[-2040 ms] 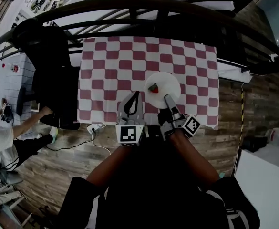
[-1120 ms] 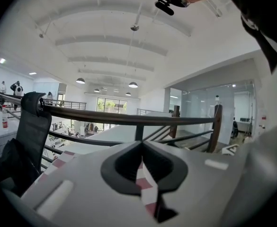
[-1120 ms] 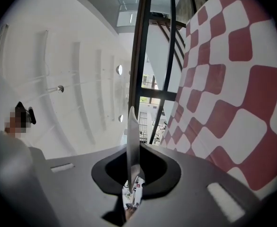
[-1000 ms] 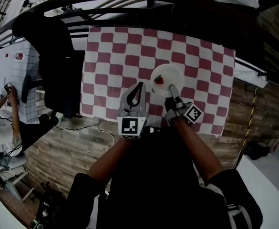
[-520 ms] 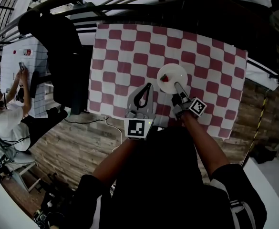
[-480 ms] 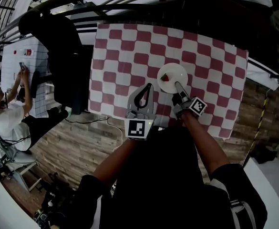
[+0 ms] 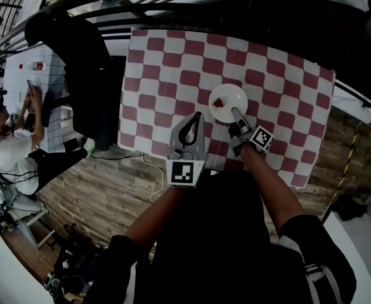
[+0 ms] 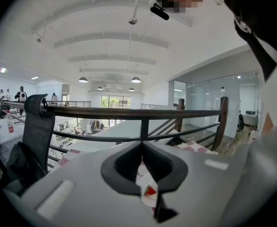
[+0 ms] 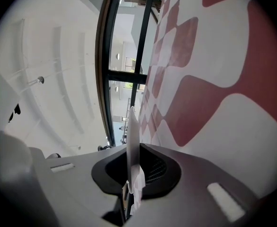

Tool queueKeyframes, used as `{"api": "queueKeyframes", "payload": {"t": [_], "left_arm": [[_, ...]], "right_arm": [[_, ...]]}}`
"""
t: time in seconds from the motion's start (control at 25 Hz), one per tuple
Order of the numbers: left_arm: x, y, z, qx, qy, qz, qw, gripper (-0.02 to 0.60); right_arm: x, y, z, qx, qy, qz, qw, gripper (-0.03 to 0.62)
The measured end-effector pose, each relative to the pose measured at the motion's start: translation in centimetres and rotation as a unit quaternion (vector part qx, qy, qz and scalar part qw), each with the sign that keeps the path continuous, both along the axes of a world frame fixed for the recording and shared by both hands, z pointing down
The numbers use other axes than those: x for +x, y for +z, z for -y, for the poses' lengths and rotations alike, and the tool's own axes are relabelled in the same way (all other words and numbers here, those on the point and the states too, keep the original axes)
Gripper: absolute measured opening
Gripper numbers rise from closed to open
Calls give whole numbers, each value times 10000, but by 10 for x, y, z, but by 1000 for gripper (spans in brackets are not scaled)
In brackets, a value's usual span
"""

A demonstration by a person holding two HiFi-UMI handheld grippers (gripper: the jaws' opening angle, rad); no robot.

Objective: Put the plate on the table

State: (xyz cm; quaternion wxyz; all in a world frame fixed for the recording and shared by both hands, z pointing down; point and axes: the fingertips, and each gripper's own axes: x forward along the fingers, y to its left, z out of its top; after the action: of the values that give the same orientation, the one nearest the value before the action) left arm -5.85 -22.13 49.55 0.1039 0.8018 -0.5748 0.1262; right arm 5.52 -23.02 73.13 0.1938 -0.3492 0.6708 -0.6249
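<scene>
While the plate [image 7: 231,97] hangs just at the checked tablecloth [image 7: 166,68], near its front edge, your right gripper [image 7: 236,113] clamps the near rim; whether it rests yet, cannot tell. Your left gripper [image 7: 196,116], just beside, is closed on nothing. Step: set-down. Next, likely: settle the plate flat, then part the right jaws.

The round white plate [image 7: 233,95] (a small red piece on its left part) lies level on or just over the red-and-white checked table [image 7: 166,68], near its front edge.
</scene>
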Motion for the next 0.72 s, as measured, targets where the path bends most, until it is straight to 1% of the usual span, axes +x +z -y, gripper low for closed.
{"api": "queueKeyframes", "payload": {"t": [0.04, 0.12, 0.16, 0.32, 0.44, 0.56, 0.72], "left_arm": [[0, 0, 1, -12, -16, -22, 10000, 9], [0, -2, 2, -8, -45, -58, 10000, 9], [-1, -2, 3, 3, -56, -64, 10000, 9], [-3, -2, 1, 17, -76, -39, 10000, 9], [-3, 1, -2, -39, -79, -21, 10000, 9], [2, -1, -3, 44, 24, 56, 10000, 9], [5, -4, -6, 70, 31, -8, 10000, 9]], "right_arm": [[0, 3, -1, -96, 18, 2, 10000, 18], [1, 13, -7, -529, 122, -17, 9985, 18], [2, 16, -8, -620, 154, -24, 9980, 18], [0, 14, -4, -515, 267, 199, 9981, 18], [3, 21, -5, -655, 368, 134, 9971, 18], [2, 22, -4, -708, 381, 35, 9968, 20], [2, 28, -7, -996, 468, -61, 9939, 25]]}}
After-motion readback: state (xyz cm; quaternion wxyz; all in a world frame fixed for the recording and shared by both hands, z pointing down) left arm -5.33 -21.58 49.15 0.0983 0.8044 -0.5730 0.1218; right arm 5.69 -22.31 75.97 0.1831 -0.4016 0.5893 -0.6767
